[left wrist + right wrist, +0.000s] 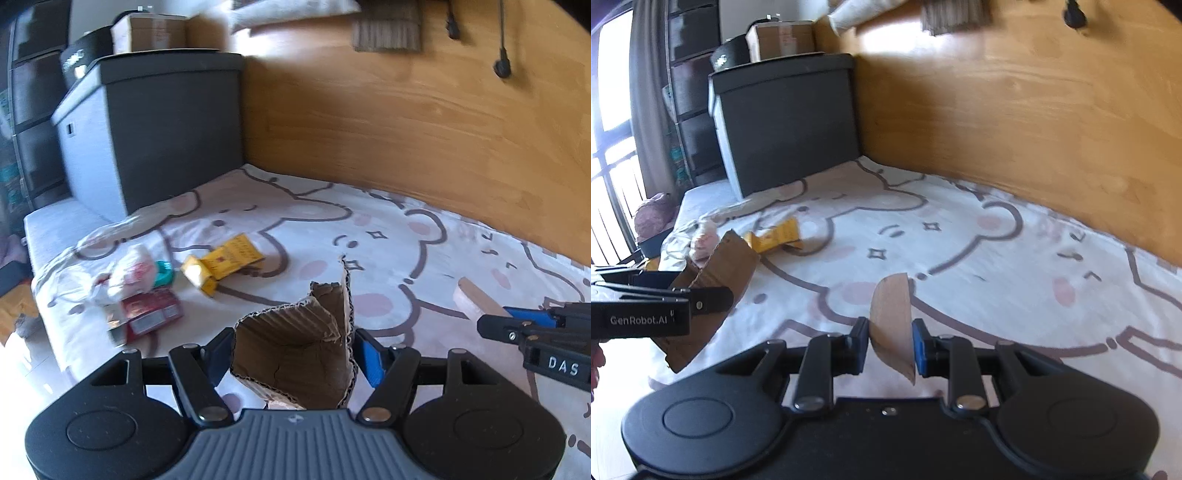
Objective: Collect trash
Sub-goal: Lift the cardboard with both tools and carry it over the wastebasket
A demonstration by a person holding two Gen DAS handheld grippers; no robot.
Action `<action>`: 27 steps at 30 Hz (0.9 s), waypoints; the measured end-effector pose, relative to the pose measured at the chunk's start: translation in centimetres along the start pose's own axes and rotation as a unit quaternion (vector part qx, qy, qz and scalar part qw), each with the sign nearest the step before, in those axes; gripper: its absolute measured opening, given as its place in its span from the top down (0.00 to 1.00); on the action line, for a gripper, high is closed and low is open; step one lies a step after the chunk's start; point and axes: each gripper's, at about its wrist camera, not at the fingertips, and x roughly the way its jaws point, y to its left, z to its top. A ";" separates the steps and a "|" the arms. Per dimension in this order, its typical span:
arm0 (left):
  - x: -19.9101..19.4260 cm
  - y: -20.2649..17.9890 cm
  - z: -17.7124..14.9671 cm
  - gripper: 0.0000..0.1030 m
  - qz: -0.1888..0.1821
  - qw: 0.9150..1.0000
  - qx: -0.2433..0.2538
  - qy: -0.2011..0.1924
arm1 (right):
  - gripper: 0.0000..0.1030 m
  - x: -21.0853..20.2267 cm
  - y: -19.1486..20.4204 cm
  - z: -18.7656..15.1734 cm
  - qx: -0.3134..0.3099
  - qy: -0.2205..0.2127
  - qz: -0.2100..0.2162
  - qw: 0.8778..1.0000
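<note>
Cardboard scraps fill both tools above the bear-print sheet, the left gripper clamping a torn corrugated box piece, the right gripper pinching a thin cardboard strip, wrappers lying near the mattress edge.

My left gripper is clamped on a torn cardboard piece over the bedsheet. Yellow box and red packet ahead-left; right gripper at right edge.
</note>
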 end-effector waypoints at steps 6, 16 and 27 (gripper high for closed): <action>-2.5 3.0 -1.0 0.33 0.021 0.999 -0.025 -0.010 | 0.75 -0.6 2.8 0.6 -0.011 -0.003 0.019 1.000; -6.3 8.6 -3.6 0.33 0.072 0.995 -0.070 -0.015 | 0.75 -0.4 8.2 0.2 -0.035 0.007 0.044 0.998; -9.6 14.6 -7.4 0.33 0.118 0.985 -0.127 -0.014 | 0.75 0.7 14.2 -1.0 -0.069 0.029 0.080 0.994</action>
